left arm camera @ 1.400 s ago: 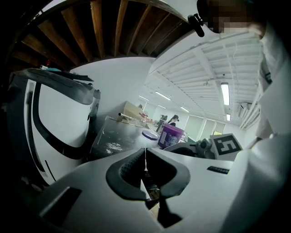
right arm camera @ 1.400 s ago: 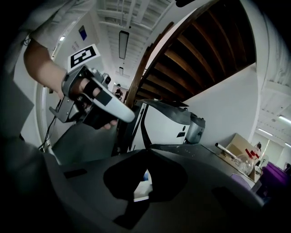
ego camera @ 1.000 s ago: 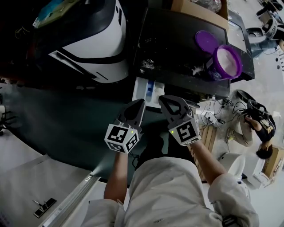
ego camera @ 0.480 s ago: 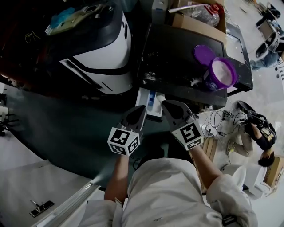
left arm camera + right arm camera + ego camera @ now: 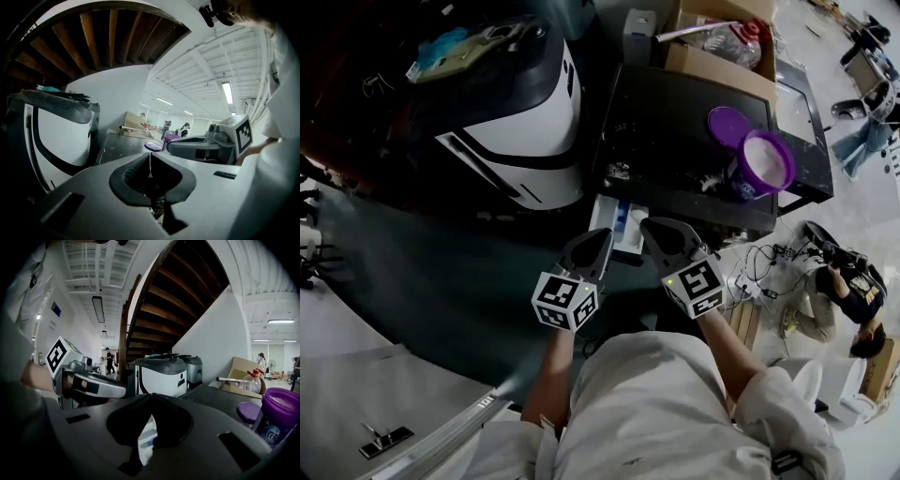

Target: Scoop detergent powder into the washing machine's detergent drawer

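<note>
The washing machine point(image 5: 694, 141) has a black top, and its white detergent drawer point(image 5: 619, 218) stands pulled out at the front, with a blue part inside. An open purple tub of white detergent powder point(image 5: 761, 161) sits on the machine's right side, its purple lid point(image 5: 727, 122) beside it. My left gripper point(image 5: 598, 238) and right gripper point(image 5: 651, 227) hover side by side just in front of the drawer, both shut and empty. In the right gripper view the drawer point(image 5: 146, 439) shows below the closed jaws, with the tub point(image 5: 277, 420) at the right.
A white and black appliance point(image 5: 511, 122) stands left of the machine. Behind the machine sits a cardboard box point(image 5: 712, 52) with a plastic bottle point(image 5: 731, 36) on it. On the floor at the right are cables point(image 5: 759, 267) and a seated person point(image 5: 848, 281).
The head view has drifted, so the machine and tub sit a little lower in frame. Both grippers stay shut in front of the drawer, nearly in the same place.
</note>
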Available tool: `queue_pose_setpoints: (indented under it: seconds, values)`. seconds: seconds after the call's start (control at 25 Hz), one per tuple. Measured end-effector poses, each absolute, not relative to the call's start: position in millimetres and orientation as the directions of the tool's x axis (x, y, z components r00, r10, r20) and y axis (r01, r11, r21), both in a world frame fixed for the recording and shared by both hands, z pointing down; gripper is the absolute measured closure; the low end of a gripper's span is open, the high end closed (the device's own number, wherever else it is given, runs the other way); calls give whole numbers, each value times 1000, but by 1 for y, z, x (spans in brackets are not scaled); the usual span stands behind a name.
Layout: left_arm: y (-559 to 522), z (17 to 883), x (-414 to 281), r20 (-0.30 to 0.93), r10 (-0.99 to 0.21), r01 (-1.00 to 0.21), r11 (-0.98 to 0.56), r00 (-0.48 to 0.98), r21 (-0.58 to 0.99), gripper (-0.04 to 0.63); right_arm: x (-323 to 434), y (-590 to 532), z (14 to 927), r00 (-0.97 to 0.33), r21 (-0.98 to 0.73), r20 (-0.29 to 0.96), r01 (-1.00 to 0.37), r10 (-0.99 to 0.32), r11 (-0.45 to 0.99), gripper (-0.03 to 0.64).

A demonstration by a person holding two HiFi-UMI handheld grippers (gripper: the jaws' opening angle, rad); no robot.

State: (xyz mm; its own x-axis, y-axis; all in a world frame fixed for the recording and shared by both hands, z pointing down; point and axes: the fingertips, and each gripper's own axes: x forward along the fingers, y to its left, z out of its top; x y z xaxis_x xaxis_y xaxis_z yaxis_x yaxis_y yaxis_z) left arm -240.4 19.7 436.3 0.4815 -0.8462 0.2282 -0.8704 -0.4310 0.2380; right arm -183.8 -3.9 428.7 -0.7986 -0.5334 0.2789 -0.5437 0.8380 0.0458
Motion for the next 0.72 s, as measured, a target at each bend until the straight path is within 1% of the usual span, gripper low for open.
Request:
queue_pose_setpoints:
  seconds: [0.72]
  values:
    - [22,436,-244,226,-843,-867,-442,489,229,574,-182,-5,427,-794,31,275,-556,-542,831,609]
